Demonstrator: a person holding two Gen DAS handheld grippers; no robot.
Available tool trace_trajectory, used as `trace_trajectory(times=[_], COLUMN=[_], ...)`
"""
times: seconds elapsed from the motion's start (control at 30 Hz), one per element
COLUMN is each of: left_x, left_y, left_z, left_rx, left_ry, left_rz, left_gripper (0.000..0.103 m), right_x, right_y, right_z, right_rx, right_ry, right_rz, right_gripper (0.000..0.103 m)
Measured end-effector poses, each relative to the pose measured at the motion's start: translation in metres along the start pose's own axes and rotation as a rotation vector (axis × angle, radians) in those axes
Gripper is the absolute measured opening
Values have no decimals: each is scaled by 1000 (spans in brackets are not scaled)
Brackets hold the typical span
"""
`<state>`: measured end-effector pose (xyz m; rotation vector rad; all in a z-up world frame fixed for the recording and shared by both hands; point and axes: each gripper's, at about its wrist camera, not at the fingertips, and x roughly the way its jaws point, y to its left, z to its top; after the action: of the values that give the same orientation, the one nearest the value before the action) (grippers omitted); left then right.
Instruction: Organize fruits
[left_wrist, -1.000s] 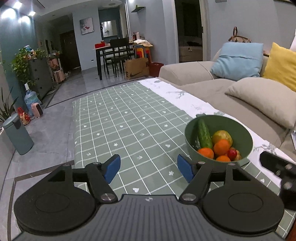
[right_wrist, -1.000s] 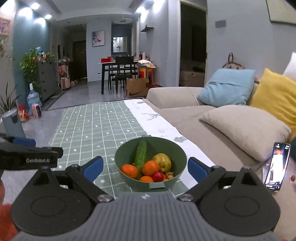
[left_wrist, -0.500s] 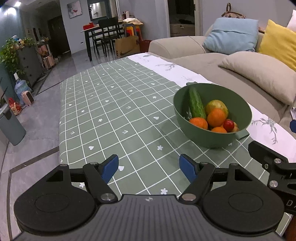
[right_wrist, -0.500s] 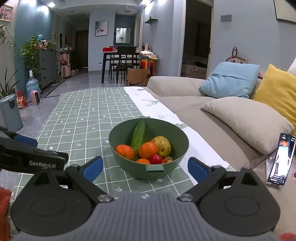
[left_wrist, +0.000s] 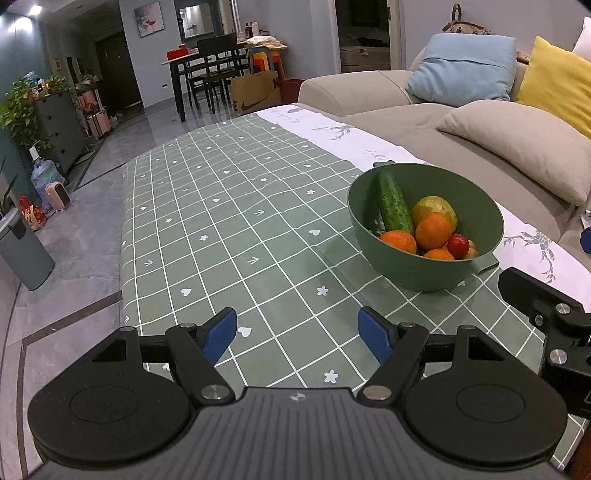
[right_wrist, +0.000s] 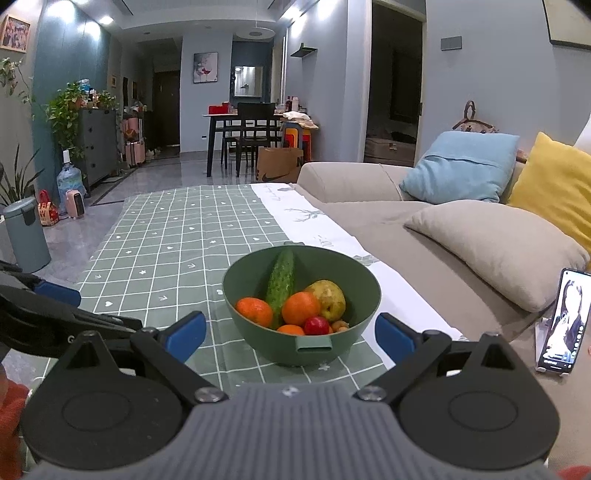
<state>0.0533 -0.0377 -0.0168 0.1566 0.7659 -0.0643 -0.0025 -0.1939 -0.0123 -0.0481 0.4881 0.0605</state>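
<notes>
A green bowl (left_wrist: 476, 199) (right_wrist: 255, 343) stands on the checked green tablecloth (left_wrist: 229, 206). It holds a cucumber (left_wrist: 394, 206) (right_wrist: 281, 282), several oranges (left_wrist: 433, 231) (right_wrist: 300, 308), a yellow-green pear (left_wrist: 436, 206) (right_wrist: 329, 299) and a small red fruit (left_wrist: 458, 245) (right_wrist: 317, 325). My left gripper (left_wrist: 297, 330) is open and empty above the cloth, left of and nearer than the bowl. My right gripper (right_wrist: 290, 338) is open and empty, its fingers either side of the bowl's near wall in view. Each gripper shows at the edge of the other's view.
A beige sofa (left_wrist: 424, 129) with blue, yellow and beige cushions runs along the table's right. A phone (right_wrist: 563, 319) stands propped on the sofa at right. A grey bin (right_wrist: 26, 232) and a dining table with chairs (right_wrist: 251, 136) stand further off on the floor.
Both grippers have tilted and shifted so the bowl sits lower and closer in view. The left gripper has drawn slightly nearer the bowl. Nothing has been grasped.
</notes>
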Motion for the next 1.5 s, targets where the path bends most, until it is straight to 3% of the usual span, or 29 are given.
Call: trace_trajectory(times=[1.5], left_x=[-2], left_y=[5], left_z=[-1], left_rx=[-23], left_ry=[3], left_rz=[5], left_gripper=[88], right_x=[5], right_y=[-2], right_z=[-1], right_rx=[3], right_ry=[13], right_rz=[18], right_gripper=[94])
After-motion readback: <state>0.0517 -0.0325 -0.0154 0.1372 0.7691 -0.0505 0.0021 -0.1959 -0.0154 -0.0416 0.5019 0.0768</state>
